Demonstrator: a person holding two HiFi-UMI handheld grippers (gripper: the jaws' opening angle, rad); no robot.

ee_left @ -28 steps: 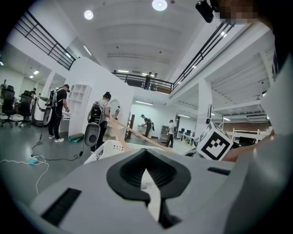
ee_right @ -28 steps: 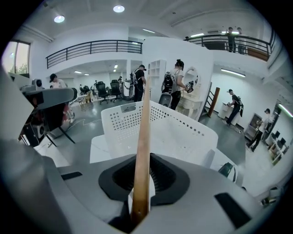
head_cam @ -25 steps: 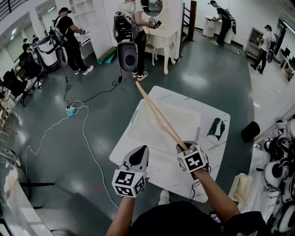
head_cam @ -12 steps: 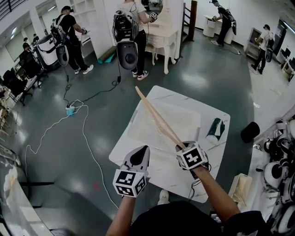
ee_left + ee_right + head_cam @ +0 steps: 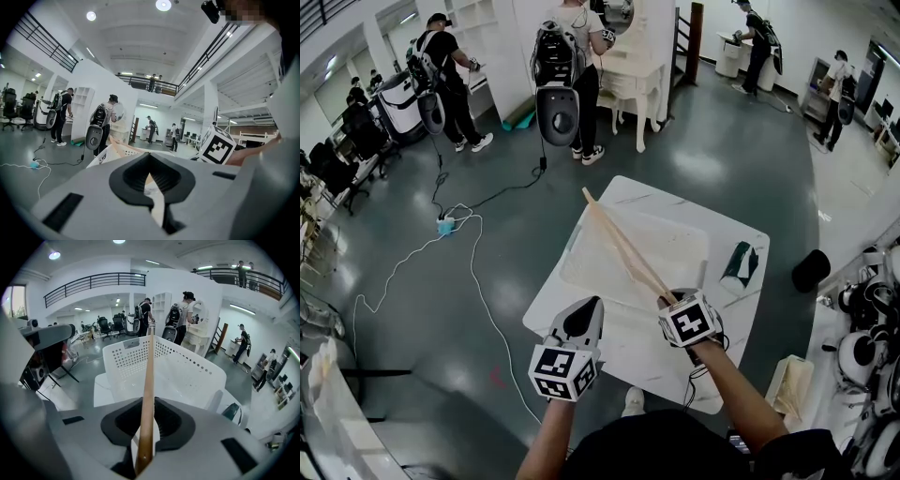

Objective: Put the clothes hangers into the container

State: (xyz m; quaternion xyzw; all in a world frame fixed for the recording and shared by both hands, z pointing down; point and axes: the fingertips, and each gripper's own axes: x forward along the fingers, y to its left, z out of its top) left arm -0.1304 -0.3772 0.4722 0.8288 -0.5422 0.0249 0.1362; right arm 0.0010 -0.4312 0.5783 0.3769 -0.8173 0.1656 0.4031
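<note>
From above, the head view takes in a square white marble-patterned surface on a glossy dark grey floor. On it stands a rectangular white plastic container. Only this view shows both tongs together, at the surface's near edge.

The right tongs are clamped on one end of a long pale wooden clothes hanger. The hanger slants up and to the left, above the container, and its far tip reaches past the container's far left corner. Seen edge-on from here, it reads as two slim wooden bars meeting at the grip.

The right gripper view adds what the head view cannot. The tongs pinch the hanger, a smooth light-brown bar, between dark pads. Rows of small round holes run along the container walls. A dark green packet lies on the surface to the right of the container.

The left gripper view shows the left tongs drawn together, holding nothing, with only a thin slit between the pads. It looks low across the surface, with a corner of the container just beyond. In the head view the left tongs sit beside the container's near left corner.
</note>
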